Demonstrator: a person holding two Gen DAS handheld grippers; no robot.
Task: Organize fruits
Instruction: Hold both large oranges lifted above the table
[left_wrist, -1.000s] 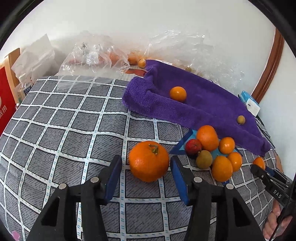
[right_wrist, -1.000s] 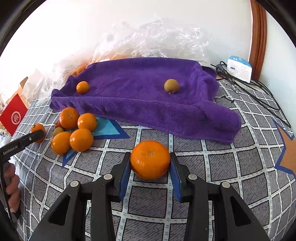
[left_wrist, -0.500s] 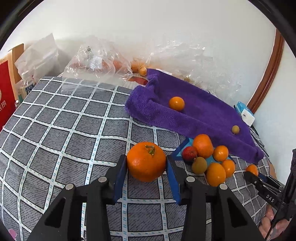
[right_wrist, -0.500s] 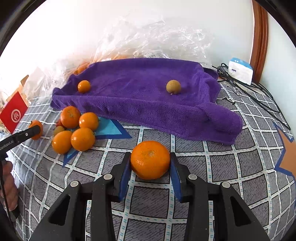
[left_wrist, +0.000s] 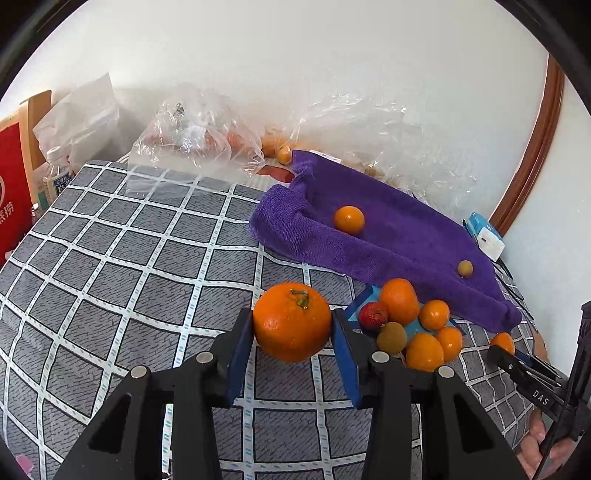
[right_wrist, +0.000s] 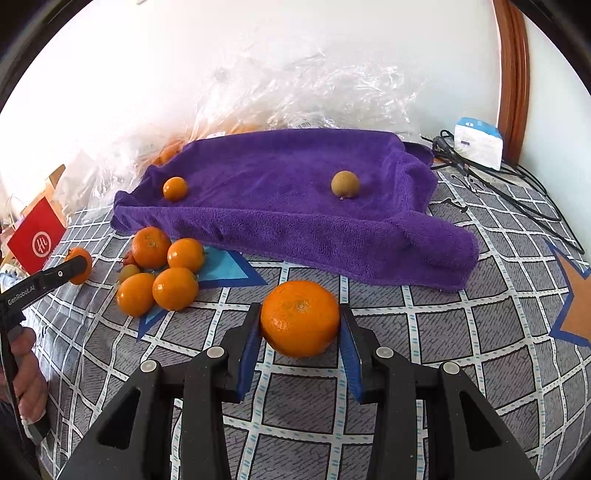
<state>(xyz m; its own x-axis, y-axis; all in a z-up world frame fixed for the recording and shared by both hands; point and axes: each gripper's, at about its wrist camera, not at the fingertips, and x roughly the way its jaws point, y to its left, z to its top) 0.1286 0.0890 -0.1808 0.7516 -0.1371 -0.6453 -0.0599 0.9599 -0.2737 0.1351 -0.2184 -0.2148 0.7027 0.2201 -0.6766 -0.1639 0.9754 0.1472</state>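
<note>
In the left wrist view my left gripper (left_wrist: 291, 318) is shut on a big orange with a green stem (left_wrist: 291, 326), low over the checked cloth. The right wrist view has my right gripper (right_wrist: 300, 314) shut on a second big orange (right_wrist: 300, 318). A purple towel (right_wrist: 280, 192) lies behind, carrying one small orange (right_wrist: 175, 188) and one brownish round fruit (right_wrist: 345, 184). In front of the towel's left end sits a pile of small oranges (right_wrist: 175, 288), with a red fruit (left_wrist: 373, 314) and a greenish one (left_wrist: 391, 336) among them.
Grey checked cloth (left_wrist: 147, 258) covers the whole surface. Clear plastic bags with more fruit (left_wrist: 192, 147) lie along the wall behind the towel. A red carton (right_wrist: 37, 240) stands at the left, black cables (right_wrist: 498, 184) and a white box (right_wrist: 478, 142) at the right.
The left jaws, earlier standing apart on either side of the stemmed orange, have closed onto it. The right gripper keeps its hold on the other orange and has stayed where it was.
</note>
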